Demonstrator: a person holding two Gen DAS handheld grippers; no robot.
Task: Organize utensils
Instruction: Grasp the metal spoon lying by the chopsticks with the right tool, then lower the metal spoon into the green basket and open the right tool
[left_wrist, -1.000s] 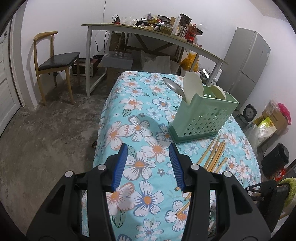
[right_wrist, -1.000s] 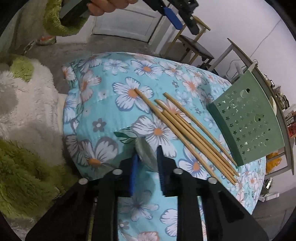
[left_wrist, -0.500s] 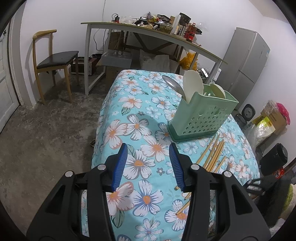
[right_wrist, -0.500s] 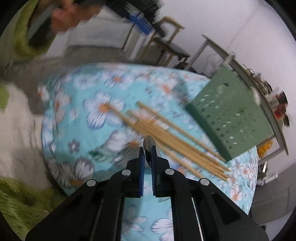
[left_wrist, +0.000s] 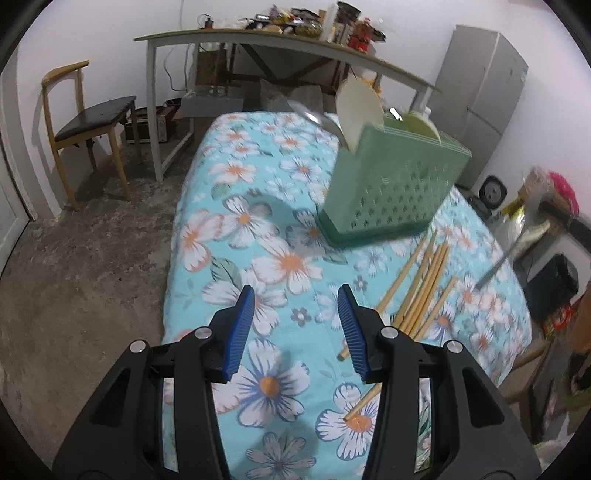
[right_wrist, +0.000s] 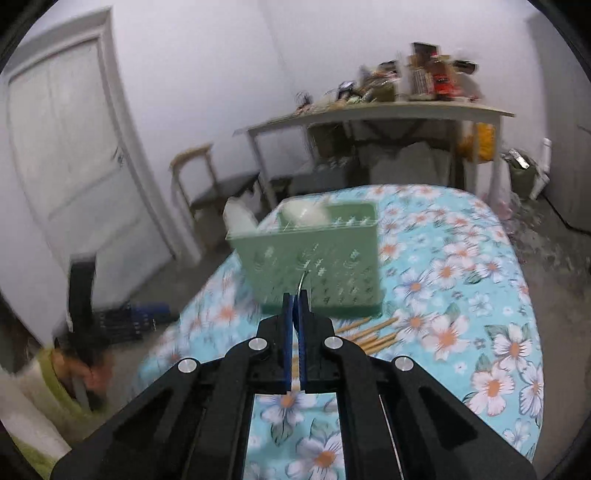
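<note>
- Scanning from the left of the green caddy: the left gripper hangs over the flowered tablecloth, jaws parted with nothing between them, probably waiting for its turn.
- Moving to the caddy itself: it stands upright mid-table, pale spoons already sticking out of its top, so it looks like the sorting target.
- Just right of the caddy's base lie the loose chopsticks, fanned flat, apparently awaiting collection.
- Further right, the right gripper is clamped tight on a thin metal utensil, edge-on and aimed at the caddy, likely for a drop-in.
</note>
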